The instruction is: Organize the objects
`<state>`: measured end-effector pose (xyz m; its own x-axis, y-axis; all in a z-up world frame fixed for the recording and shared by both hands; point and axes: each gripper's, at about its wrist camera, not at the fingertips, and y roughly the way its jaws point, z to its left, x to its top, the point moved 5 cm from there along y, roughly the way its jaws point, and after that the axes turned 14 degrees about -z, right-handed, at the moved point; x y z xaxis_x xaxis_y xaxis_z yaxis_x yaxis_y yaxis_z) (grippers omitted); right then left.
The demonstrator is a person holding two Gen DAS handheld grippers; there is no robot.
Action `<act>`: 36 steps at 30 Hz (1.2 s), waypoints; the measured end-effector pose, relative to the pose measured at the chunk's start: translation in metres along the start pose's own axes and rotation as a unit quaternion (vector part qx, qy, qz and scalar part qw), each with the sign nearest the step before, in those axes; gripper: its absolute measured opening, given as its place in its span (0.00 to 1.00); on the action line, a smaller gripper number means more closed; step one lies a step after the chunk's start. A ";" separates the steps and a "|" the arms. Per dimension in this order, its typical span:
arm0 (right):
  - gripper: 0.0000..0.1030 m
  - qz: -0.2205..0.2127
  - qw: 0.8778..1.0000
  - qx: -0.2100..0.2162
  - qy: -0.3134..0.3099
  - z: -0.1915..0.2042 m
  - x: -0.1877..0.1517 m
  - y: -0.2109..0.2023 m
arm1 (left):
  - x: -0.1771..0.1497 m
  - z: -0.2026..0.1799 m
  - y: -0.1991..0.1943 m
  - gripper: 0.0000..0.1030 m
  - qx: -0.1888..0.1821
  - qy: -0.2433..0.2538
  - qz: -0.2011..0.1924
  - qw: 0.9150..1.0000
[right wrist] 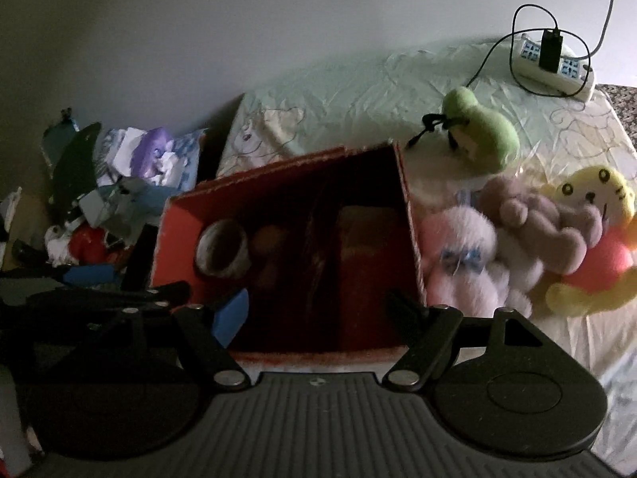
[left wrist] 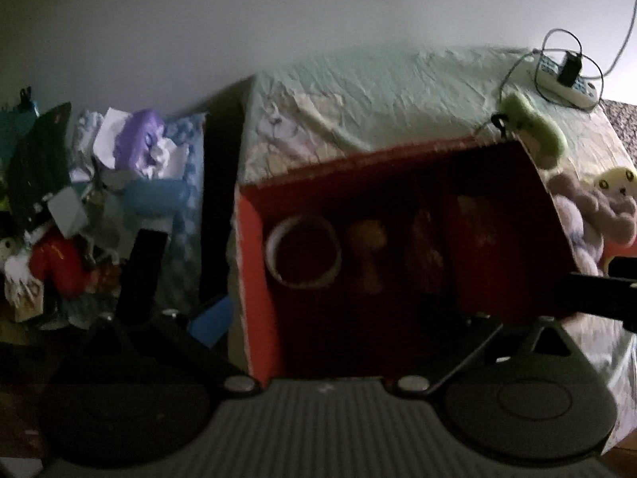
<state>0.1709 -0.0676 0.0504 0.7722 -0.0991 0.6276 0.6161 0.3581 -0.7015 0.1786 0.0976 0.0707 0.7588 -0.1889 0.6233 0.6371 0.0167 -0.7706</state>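
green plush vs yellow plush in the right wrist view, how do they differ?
Colour: the green plush is plain green with a dark cord at its base; the yellow plush has a face and a pink-red top.
Place: the green plush lies farther back, near the far corner of the red box; the yellow plush lies nearer, at the right edge.
Contact: the yellow plush is pressed against other plush toys; the green plush lies apart.
Both lie outside the box.

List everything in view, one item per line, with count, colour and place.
box: one, red, centre of bed, open top
tape roll: one, pale, inside box, left end
plush toys: four, green, pink-white, mauve, yellow, right of box
power strip: one, white, far right corner, black charger plugged in
bed cover: one, pale green
clutter pile: mixed colours, left of bed
left hand-held gripper: open, over box
right hand-held gripper: open, over box
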 end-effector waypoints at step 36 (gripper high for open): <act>0.76 -0.007 1.000 0.002 0.004 -0.002 -0.011 0.069 | -0.006 -0.002 0.064 0.97 0.029 -0.014 -0.008 0.999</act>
<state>0.2054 -0.0440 -0.0054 0.7650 -0.1119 0.6342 0.6261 0.3598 -0.6918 0.2144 0.0979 0.0178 0.7512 -0.1625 0.6398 0.6557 0.0712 -0.7517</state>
